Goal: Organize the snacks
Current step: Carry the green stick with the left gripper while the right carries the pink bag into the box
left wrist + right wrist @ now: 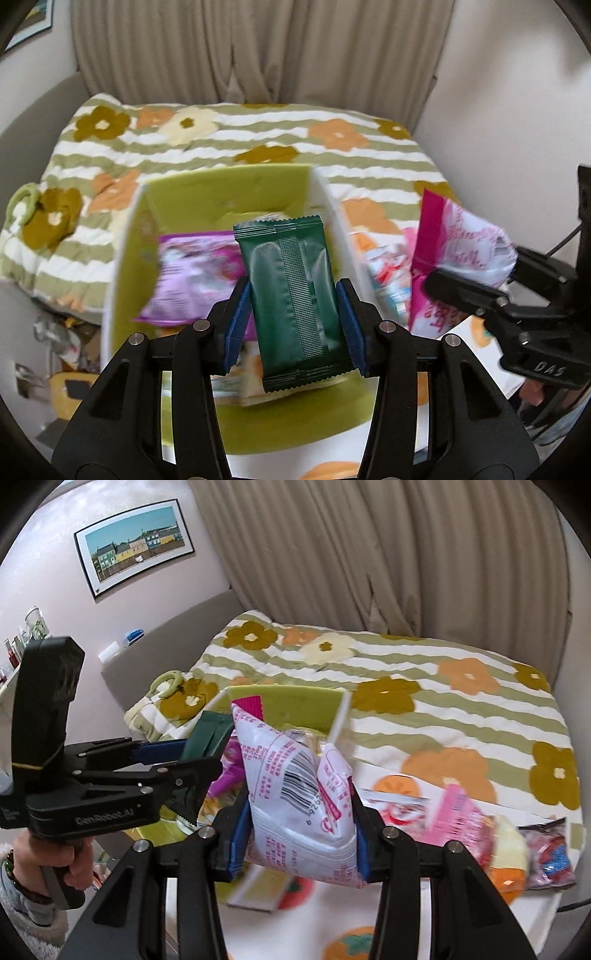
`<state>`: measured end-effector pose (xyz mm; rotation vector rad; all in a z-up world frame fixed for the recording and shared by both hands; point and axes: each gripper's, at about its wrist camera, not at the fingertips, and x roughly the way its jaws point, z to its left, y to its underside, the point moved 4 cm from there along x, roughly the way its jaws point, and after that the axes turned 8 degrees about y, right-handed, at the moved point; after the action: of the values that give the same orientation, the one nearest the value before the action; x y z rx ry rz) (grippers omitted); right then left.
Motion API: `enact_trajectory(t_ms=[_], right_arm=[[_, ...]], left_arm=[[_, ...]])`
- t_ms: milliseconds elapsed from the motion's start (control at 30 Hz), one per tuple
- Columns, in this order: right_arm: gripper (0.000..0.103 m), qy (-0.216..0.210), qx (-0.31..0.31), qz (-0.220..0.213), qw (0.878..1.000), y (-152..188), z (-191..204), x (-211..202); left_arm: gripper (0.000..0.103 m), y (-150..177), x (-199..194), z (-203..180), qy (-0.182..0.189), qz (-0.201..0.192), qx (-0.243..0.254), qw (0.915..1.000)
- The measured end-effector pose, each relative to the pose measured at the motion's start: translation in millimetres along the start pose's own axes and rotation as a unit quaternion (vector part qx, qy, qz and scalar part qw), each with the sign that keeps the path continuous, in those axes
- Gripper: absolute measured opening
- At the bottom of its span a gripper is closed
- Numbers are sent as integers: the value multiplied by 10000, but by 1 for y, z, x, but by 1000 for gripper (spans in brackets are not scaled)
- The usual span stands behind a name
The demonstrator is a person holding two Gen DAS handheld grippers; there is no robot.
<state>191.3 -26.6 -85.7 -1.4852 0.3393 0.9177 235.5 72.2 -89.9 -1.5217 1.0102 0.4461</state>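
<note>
Left wrist view: the left tongs (pixel 293 314) are pinching a dark green snack pack (pixel 291 291) between their blue pads, lengthwise along the fingers, its far end sticking out past the tips. It is hanging over a green box (pixel 221 192) holding a purple packet (pixel 192 277). To the right, the right tongs (pixel 465 284) are gripping a pink-and-white bag (pixel 461 243).

Right wrist view: the right tongs (pixel 303 834) are squeezing the pink-and-white bag (pixel 295 797), barcode side up, above the flowered table (pixel 424 923). More snack packets (pixel 517 853) are lying to the right. A hand (pixel 74 860) is holding the left tongs (pixel 192 753), clamped on the green pack (pixel 210 734) near the box (pixel 295 705). A striped bed cover (pixel 461 709) is lying behind.
</note>
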Motion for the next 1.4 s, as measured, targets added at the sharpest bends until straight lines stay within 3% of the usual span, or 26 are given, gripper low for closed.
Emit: enact_trajectory(t_ms=[233,267,300,367,467,667,1000,1033,1100,1133,1167,1400], right_arm=[[42,43,136,269,9995,0,40,30],[42,65,150,297,9994,0,44,33],[42,93,173,324,9993,2,48,35],[42,140,224,371,9990,5,52,39],[42,232,299,425,9984,8,56,41],[42,339,385,606,9968,15,64,44],[44,77,137,797,9967,13,87,62],[49,61,127,791,9968,14,89,63],[75,44,148,681,9976,15,91,62],[99,4,161,607,9980,15,91,61],[103,4,153,539,9984,16,90,59],[103,254,104,539,9982,24,85,55]], left_arm=[[44,28,10,50,-129,352,210,9991],[52,32,15,53,-129,432,251,9987],[77,37,20,58,-166,575,289,9978],[101,43,23,66,-176,574,276,9978],[101,47,18,75,46,485,153,9987],[101,52,5,94,48,388,53,9992],[101,55,-18,118,-316,208,-189,9991],[101,56,-19,120,-353,203,-212,9989],[101,57,-19,122,-388,196,-244,9988],[101,59,-21,123,-395,189,-271,9987],[101,60,-21,123,-400,187,-283,9986],[101,68,-22,122,-391,223,-312,9985]])
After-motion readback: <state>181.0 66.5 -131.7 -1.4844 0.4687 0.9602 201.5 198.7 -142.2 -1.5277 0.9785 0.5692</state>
